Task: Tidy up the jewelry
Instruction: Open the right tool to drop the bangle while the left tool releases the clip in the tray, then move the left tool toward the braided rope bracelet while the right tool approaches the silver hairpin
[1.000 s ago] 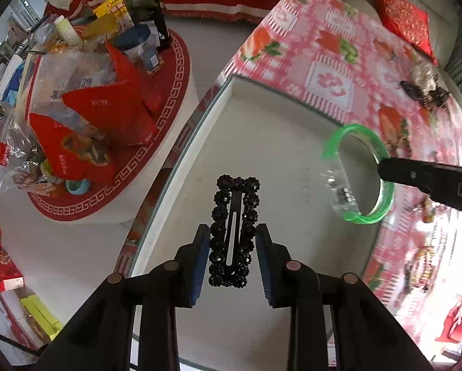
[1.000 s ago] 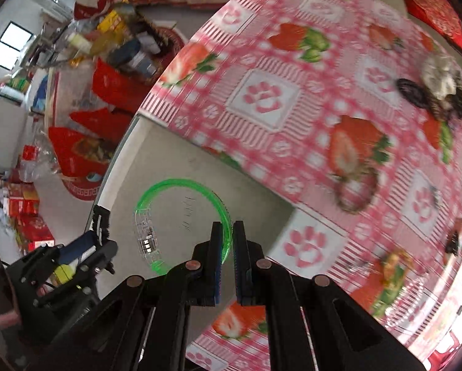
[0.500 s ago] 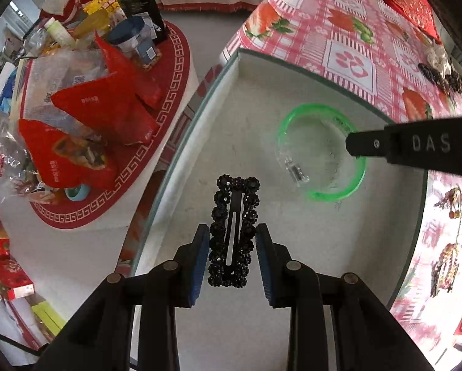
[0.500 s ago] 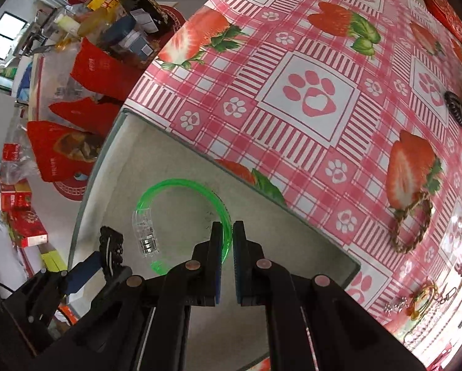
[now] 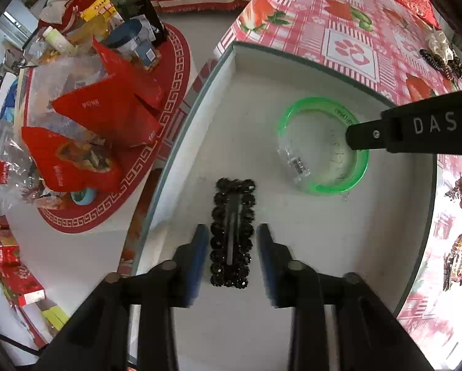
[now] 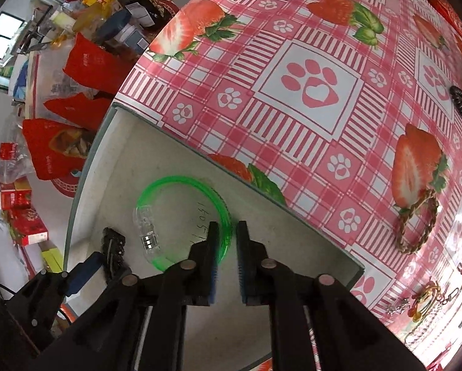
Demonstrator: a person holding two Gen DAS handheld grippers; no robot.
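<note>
As both fingers open, left gripper [image 5: 231, 249] straddling hair clip [image 5: 231, 232], right gripper [image 6: 225, 249] straddling bangle [image 6: 181, 219].

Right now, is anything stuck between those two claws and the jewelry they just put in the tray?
Nothing visible. The left gripper is opening around the black hair clip lying in the tray. The right gripper is opening around the green bangle rim.
</note>
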